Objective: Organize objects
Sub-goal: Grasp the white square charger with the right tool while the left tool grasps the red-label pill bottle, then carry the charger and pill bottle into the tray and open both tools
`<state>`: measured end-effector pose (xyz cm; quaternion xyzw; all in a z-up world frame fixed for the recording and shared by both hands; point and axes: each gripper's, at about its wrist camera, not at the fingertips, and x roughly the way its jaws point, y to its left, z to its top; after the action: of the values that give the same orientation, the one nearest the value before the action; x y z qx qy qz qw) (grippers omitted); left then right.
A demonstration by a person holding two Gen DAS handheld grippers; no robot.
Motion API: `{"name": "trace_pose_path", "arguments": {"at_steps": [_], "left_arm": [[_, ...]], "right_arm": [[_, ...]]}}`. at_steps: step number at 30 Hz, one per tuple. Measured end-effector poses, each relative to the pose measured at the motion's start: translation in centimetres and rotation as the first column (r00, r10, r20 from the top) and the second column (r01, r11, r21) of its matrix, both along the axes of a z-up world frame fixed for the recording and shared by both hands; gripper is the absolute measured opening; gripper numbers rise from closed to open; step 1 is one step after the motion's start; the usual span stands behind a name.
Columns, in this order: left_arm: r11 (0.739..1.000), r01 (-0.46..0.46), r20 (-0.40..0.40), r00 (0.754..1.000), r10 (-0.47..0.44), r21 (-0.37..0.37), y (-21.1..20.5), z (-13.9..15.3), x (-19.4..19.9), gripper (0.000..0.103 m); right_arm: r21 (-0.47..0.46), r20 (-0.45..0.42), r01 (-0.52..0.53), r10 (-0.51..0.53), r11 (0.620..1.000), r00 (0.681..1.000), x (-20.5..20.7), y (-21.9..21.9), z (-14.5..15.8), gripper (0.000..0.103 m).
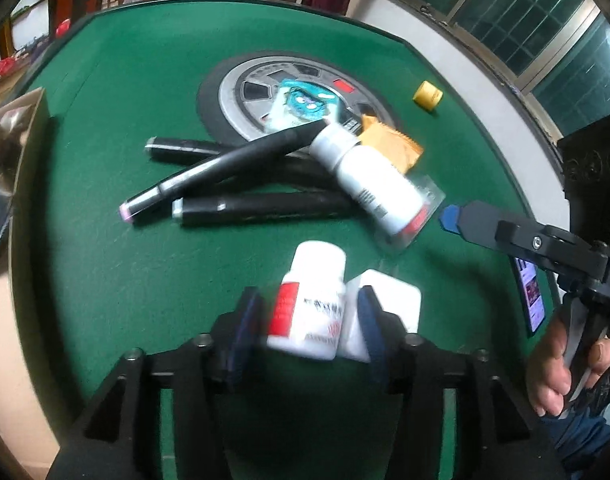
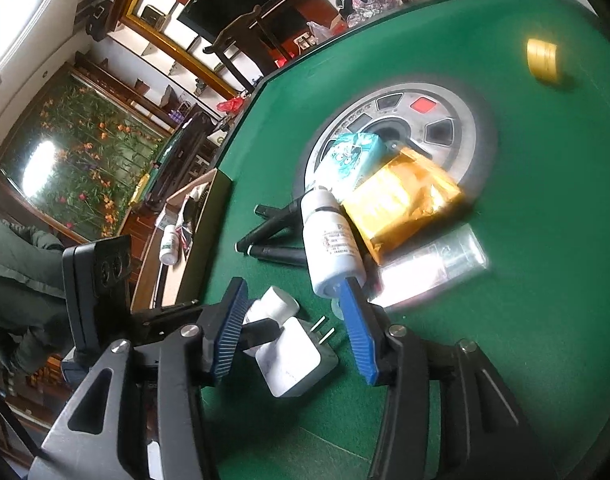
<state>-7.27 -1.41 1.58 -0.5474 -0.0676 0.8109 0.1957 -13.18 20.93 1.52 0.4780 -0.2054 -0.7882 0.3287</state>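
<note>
Judging from the layout, the sorting was at an early stage. One small white bottle lay in the cardboard box (image 2: pixel 177 232) at the table's left edge; most items were still loose on the green table (image 1: pixel 125 100).

Left gripper (image 1: pixel 309 312): closed on a white pill bottle with a red label (image 1: pixel 309 304), its blue pads against both sides of the bottle. Whether the bottle was off the felt could not be determined. A white charger plug (image 2: pixel 293 356) lay touching or just beside it, behind the right pad.

Right gripper (image 2: pixel 293 324): jaws wide, holding nothing, positioned above the charger plug and the left gripper's tip.

Items left to sort, as far as visible:
- three black markers (image 1: pixel 233 172), crossed in a pile;
- a larger white bottle (image 1: pixel 369 176) lying on its side across the markers;
- an orange packet (image 2: pixel 401 200) and a blue cartoon tissue pack (image 2: pixel 353 156) on the round centre disc (image 2: pixel 461 120);
- a clear plastic sleeve (image 2: pixel 437 264) beside the bottle;
- a yellow cap (image 1: pixel 427 96), well apart near the far edge.

Obstructions: the charger plug crowded the held bottle, and the right gripper stood close to the left one's path. A phone (image 1: pixel 531 300) lay at the right table edge.
</note>
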Motion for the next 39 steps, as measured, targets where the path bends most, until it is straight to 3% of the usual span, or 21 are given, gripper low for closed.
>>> {"name": "trace_pose_path", "arguments": {"at_steps": [3, 6, 9, 15, 17, 20, 22, 30, 32, 39], "left_arm": [[0.999, -0.019, -0.025, 1.000, 0.018, -0.032, -0.2, 0.0, 0.0, 0.046], [0.991, -0.023, -0.077, 0.997, 0.013, -0.128, 0.6, -0.6, -0.8, 0.043], [0.981, -0.035, -0.108, 0.994, 0.014, -0.189, 0.8, -0.7, -0.7, 0.031], [0.983, -0.077, -0.121, 0.991, 0.057, -0.168, -1.5, -0.8, 1.5, 0.029], [0.985, -0.086, -0.120, 0.990, 0.069, -0.146, -2.4, -0.7, 2.2, 0.029], [0.987, -0.083, -0.120, 0.991, 0.067, -0.139, -2.5, -0.7, 2.3, 0.029], [0.985, -0.082, -0.124, 0.990, 0.063, -0.149, -2.3, -0.7, 2.3, 0.029], [0.984, -0.082, -0.147, 0.987, 0.059, -0.159, -2.0, -0.8, 2.2, 0.029], [0.981, -0.088, -0.165, 0.984, 0.059, -0.176, -1.7, -0.8, 2.3, 0.029], [0.986, -0.111, -0.178, 0.980, 0.089, -0.123, -2.0, -0.6, 3.1, 0.029]], "right_arm": [[0.044, 0.006, 0.011, -0.011, 0.999, 1.000, 0.6, -0.2, -0.3, 0.048], [0.069, 0.016, 0.026, -0.027, 0.997, 0.999, 1.6, -0.4, -0.7, 0.050], [0.108, 0.007, 0.028, -0.029, 0.994, 1.000, 2.8, -1.0, -0.9, 0.050], [0.255, -0.053, -0.036, 0.051, 0.966, 0.997, 5.4, -4.1, -1.3, 0.050], [0.312, -0.083, -0.056, 0.086, 0.949, 0.993, 5.8, -5.3, -1.4, 0.055], [0.456, -0.165, -0.045, 0.134, 0.889, 0.977, 6.2, -7.2, -1.5, 0.056], [0.525, -0.208, -0.051, 0.186, 0.850, 0.960, 6.0, -8.0, -1.5, 0.064], [0.563, -0.186, -0.131, 0.280, 0.816, 0.942, 5.9, -8.8, -2.5, 0.065], [0.550, -0.223, -0.122, 0.286, 0.826, 0.932, 6.4, -8.5, -2.2, 0.053], [0.510, -0.227, -0.112, 0.259, 0.853, 0.939, 6.5, -7.4, -1.6, 0.050]]}}
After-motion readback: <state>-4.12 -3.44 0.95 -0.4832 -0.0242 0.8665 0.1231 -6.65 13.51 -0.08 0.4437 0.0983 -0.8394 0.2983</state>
